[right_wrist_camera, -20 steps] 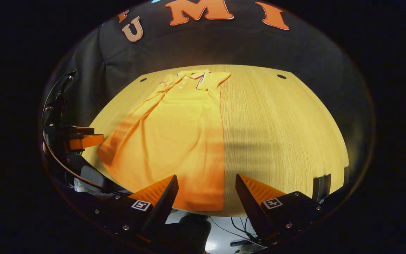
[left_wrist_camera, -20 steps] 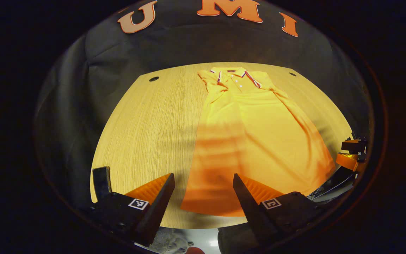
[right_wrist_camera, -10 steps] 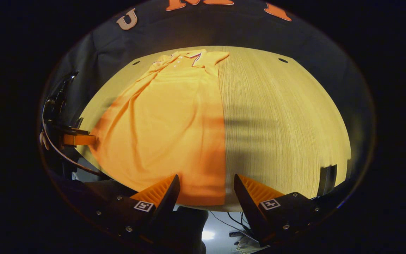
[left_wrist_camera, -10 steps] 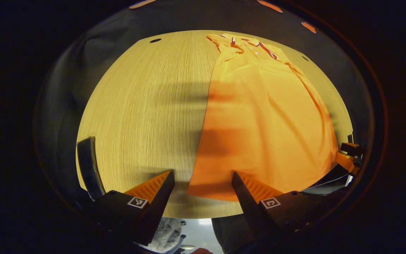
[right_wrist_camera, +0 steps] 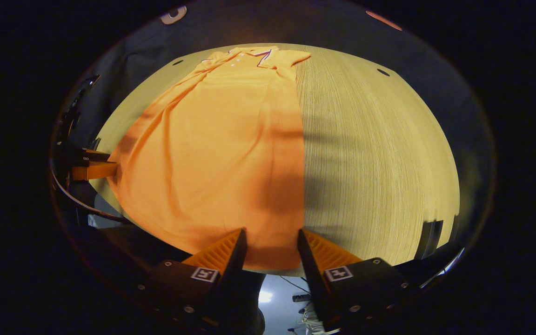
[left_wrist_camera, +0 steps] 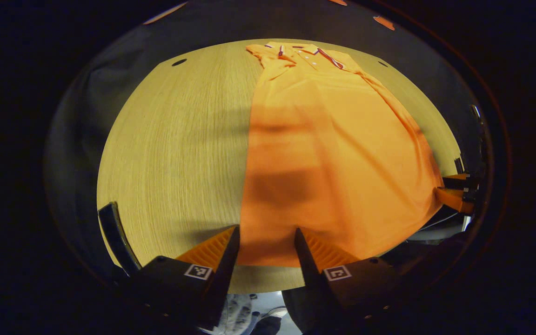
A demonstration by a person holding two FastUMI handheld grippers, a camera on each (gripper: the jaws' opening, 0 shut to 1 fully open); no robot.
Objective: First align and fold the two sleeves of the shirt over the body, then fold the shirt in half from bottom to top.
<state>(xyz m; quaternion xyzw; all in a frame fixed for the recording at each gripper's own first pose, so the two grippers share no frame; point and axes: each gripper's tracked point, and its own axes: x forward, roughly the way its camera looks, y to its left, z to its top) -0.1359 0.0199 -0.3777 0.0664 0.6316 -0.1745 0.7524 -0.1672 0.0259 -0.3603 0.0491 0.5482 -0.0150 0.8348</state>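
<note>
1. While you hold both tools low at the near edge of the table (left_wrist_camera: 170, 139), your left gripper (left_wrist_camera: 266, 243) points forward along the shirt (left_wrist_camera: 333, 153), which lies flat with its collar at the far end.
2. Its jaws stand apart, straddling the shirt's near left hem corner; whether the fingers (left_wrist_camera: 227, 246) touch the cloth, you cannot tell.
3. Your right gripper (right_wrist_camera: 271, 245) sits the same way at the near right hem corner, jaws parted, gripping nothing.
4. Ahead of it the shirt (right_wrist_camera: 221, 139) stretches away with both sleeves folded over the body.
5. The left gripper (right_wrist_camera: 92, 170) also appears far to its left, at the shirt's edge.
</note>
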